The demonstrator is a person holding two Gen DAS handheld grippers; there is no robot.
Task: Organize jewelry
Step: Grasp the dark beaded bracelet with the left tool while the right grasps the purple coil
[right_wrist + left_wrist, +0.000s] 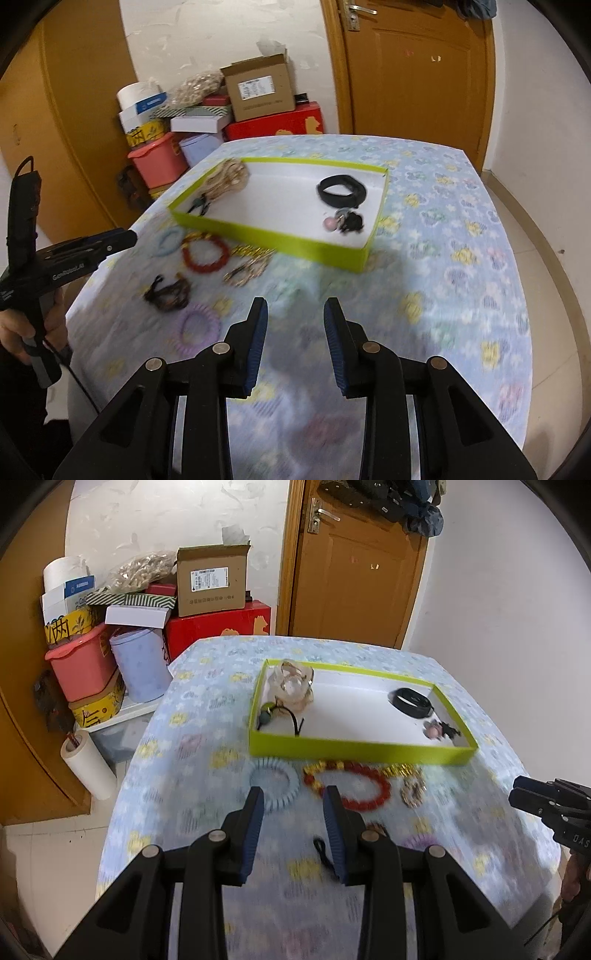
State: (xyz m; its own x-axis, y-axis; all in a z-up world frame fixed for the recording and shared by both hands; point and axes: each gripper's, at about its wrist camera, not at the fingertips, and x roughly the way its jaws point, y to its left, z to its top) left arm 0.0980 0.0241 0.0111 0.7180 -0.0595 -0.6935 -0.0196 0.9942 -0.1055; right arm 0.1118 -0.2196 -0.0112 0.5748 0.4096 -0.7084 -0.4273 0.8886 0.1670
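A lime-green tray [354,744] [266,236] with a white floor sits on the flowered tablecloth. It holds a pale bead bundle [293,685], a black band [341,190] and a pink-and-black piece [343,221]. In front of it lie a pale blue coil ring [275,782], a red bead bracelet [354,782] [205,254], gold pieces [251,253], a dark braided bracelet [166,293] and a purple coil ring [197,326]. My left gripper [294,794] hangs open and empty over the blue ring and red bracelet. My right gripper [295,306] stands open and empty over bare cloth.
Stacked boxes, tins and a pink tub [83,664] crowd the floor beyond the table's far left corner, with a paper roll [88,766] beside them. A brown door [354,565] stands behind. The cloth [461,258] right of the tray carries nothing.
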